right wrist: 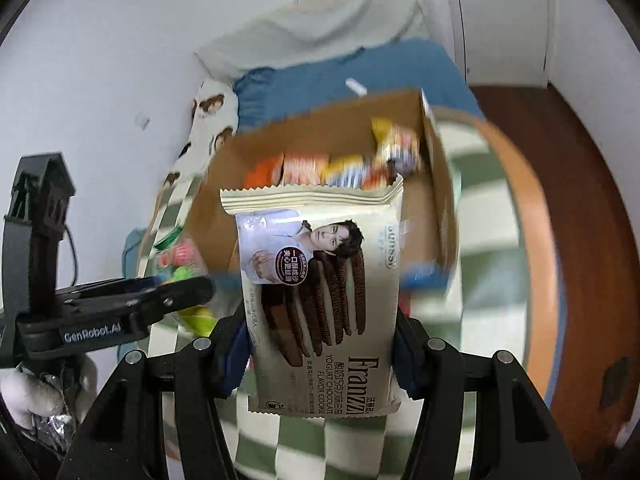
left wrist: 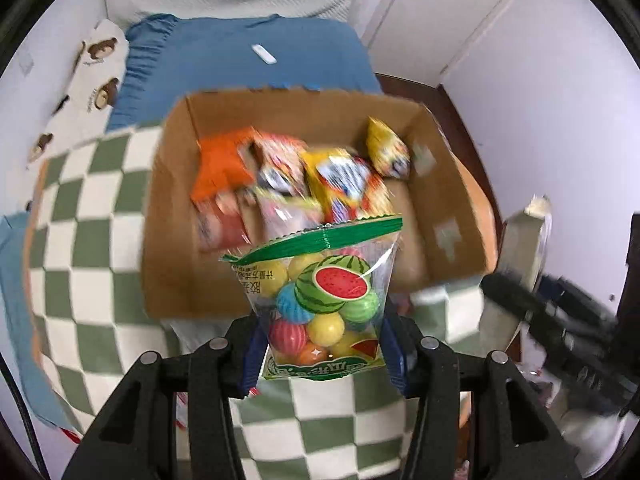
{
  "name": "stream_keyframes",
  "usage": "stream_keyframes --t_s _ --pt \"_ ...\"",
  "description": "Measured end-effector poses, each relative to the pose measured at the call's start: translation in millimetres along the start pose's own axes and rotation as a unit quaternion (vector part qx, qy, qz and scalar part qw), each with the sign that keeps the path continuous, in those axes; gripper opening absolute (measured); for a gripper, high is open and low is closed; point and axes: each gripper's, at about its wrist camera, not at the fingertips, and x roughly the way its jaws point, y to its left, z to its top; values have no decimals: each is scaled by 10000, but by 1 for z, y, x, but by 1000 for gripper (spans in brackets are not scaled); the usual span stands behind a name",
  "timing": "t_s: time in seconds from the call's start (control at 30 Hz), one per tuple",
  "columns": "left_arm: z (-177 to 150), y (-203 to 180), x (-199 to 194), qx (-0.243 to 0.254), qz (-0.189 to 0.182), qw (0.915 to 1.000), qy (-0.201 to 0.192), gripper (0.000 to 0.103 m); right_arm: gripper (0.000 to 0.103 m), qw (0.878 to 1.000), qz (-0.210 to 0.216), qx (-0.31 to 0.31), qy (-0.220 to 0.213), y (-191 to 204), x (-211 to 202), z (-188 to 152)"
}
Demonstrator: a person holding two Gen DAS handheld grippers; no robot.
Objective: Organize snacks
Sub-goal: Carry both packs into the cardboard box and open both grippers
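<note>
A: Left wrist view first. What are the left tongs (left wrist: 322,354) doing?

B: They are pinching a clear bag of gumballs (left wrist: 322,300) with a green top seal and a watermelon print. The blue pads (left wrist: 252,354) press on its lower sides, and the bag stands upright between them.

A: Where is it relative to the cardboard box (left wrist: 176,208)?

B: In front of the box's near wall, with its top edge overlapping the opening. The box is open on top and sits on a green and white checked cloth (left wrist: 88,248). Inside, toward the far wall, lie blurred snack packets (left wrist: 288,176) in orange, red and yellow.

A: Anything past the box?

B: A blue pillow (left wrist: 248,56) with a small white thing on it, just beyond the far wall. To the right of the box, the other tool shows as a dark blur.

A: Now the right wrist view.

B: The right tongs (right wrist: 322,360) are pinching a cream cookie packet (right wrist: 320,300) printed "Franzzi" and "Yogurt Chocolate Flavor Cookie". The pads grip its lower sides and it stands upright.

A: And the cardboard box (right wrist: 436,208)?

B: Directly behind the packet, whose top seal covers part of the opening. The snack packets (right wrist: 332,164) show above the seal. Left of the box, the left tongs (right wrist: 176,292) reach in sideways with the gumball bag, blurred here. A gloved hand (right wrist: 28,396) holds that tool.
</note>
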Motion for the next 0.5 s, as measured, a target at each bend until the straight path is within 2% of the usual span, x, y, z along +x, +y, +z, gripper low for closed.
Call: stream_keyframes --t_s 0.07,0.2,0.33,0.4,0.43,0.47,0.5 --pt "22 11 9 -67 147 9998 125 47 61 9999 -96 51 81 -5 15 28" --pt "45 36 45 -153 533 9974 458 47 61 9987 -280 176 387 -15 58 69" --pt "61 55 79 -268 825 9932 776 48 62 9954 -490 265 783 -25 103 88" --pt "67 69 105 -444 859 9892 1105 49 65 9909 -678 385 1096 -30 124 89" --pt "68 72 107 -565 827 9884 1145 49 76 9888 -763 423 1212 -33 130 89" --pt "69 75 110 -643 783 9881 1155 51 92 9878 -795 459 1254 -34 135 90" --pt "70 77 113 -665 733 9884 1150 59 97 9866 -841 505 1306 -34 137 89"
